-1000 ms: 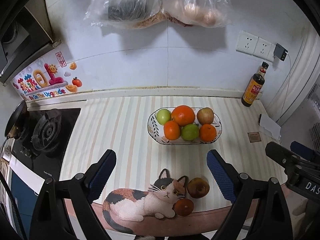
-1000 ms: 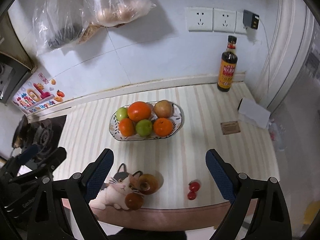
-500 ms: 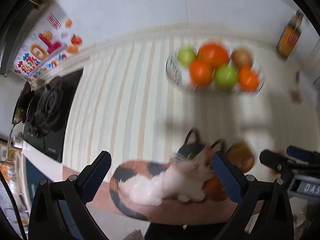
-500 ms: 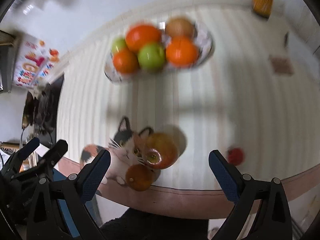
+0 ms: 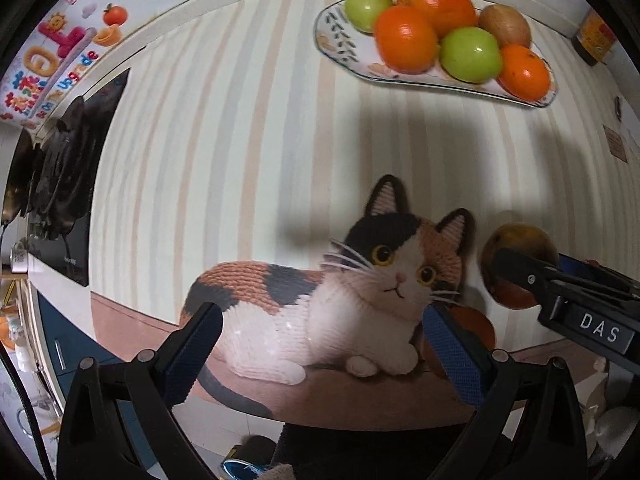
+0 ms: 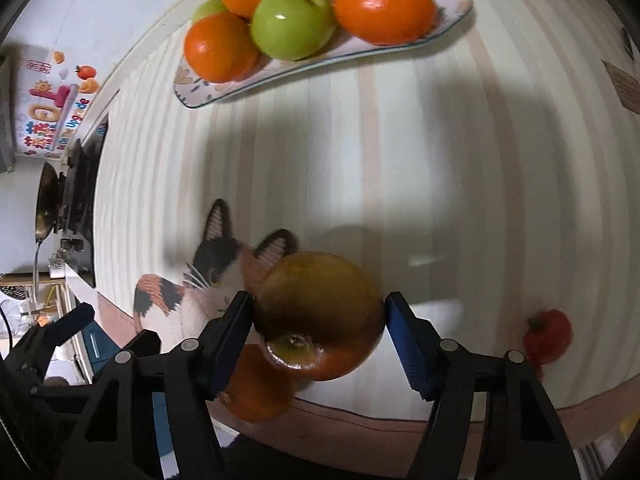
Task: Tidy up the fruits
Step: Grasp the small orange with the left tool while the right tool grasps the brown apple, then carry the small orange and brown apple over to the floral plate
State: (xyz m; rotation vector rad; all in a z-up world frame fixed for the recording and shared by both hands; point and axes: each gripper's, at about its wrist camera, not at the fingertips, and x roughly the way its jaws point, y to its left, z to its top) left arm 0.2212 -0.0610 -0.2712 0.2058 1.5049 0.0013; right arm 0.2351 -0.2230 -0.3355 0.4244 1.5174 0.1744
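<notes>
Brown-red apple [image 6: 320,316] betw. closing R tongs [image 6: 320,320]

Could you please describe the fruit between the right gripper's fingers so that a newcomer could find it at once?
Start at the knitted calico cat at the striped counter's near edge. Just beside its head sits a reddish-brown apple, framed by the closing right gripper. It is darker and bigger than the orange in front of it, and lies off the fruit plate.

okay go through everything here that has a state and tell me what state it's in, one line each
right gripper: jaws closing around the brownish apple
left gripper: open, empty, over the cat toy
small orange: on the counter, not gripped
fruit plate: loaded with fruit
cherry tomato: loose on the counter
</notes>
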